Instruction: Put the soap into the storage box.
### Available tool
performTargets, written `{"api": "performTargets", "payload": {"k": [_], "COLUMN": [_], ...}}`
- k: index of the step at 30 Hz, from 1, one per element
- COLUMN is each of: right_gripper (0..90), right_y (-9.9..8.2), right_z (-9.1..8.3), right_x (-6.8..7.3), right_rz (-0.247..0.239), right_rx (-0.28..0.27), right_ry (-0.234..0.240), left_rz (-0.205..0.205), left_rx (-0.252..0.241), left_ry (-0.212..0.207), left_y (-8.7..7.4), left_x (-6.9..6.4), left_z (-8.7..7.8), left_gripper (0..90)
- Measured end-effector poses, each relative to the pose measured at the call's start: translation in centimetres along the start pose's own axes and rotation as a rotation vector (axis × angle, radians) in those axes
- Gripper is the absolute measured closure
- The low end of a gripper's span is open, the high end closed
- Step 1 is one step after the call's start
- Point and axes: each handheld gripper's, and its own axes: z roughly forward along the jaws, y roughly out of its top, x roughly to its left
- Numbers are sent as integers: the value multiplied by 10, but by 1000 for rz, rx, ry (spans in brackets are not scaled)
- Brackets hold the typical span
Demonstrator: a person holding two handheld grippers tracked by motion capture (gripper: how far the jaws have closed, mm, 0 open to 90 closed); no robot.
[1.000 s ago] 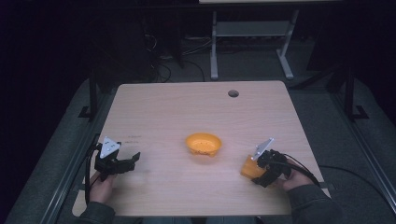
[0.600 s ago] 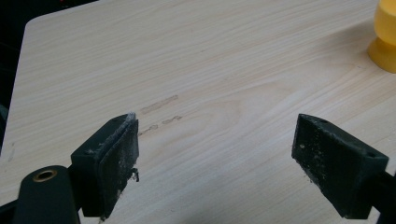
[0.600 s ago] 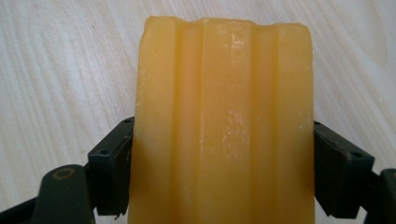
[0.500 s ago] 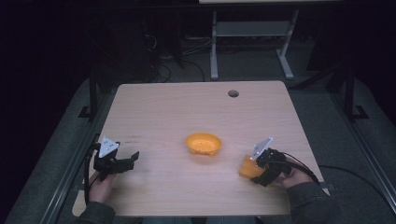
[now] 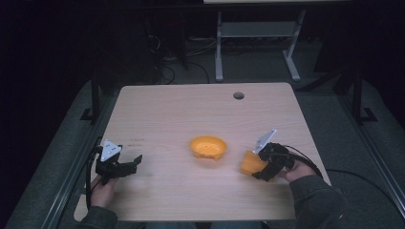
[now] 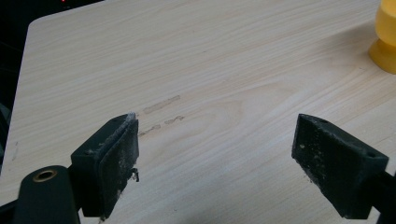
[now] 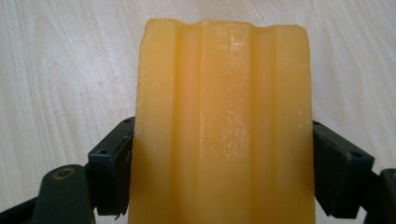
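Note:
An orange bowl (image 5: 208,147) sits near the middle of the wooden table (image 5: 191,109). To its right, my right gripper (image 5: 255,167) is shut on an orange ridged cup (image 5: 250,163), held tilted just above the tabletop. In the right gripper view the cup (image 7: 224,126) stands between the two black jaws, which press on its sides. At the table's left front my left gripper (image 5: 131,164) is open with nothing between its fingers. The left gripper view shows bare wood between the jaws and the edge of the bowl (image 6: 385,39) at the far right.
A round cable hole (image 5: 238,95) lies near the table's far edge. Faint tape marks (image 6: 161,112) show on the wood ahead of the left gripper. A white table frame (image 5: 258,43) and cables stand on the dark floor beyond.
The right gripper with the cup has shifted slightly. The left gripper and the bowl have stayed put.

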Motion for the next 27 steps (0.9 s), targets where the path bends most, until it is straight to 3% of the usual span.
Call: {"api": "performTargets", "payload": {"k": [27], "right_gripper": [205], "right_y": [26], "right_z": [-9], "right_x": [-18], "right_rz": [-32], "right_rx": [-3], "right_ry": [15], "left_rz": [-5], "left_rx": [-1], "left_ry": [1], "left_y": [0], "left_x": [0], "left_z": [0], "left_gripper": [141]}}
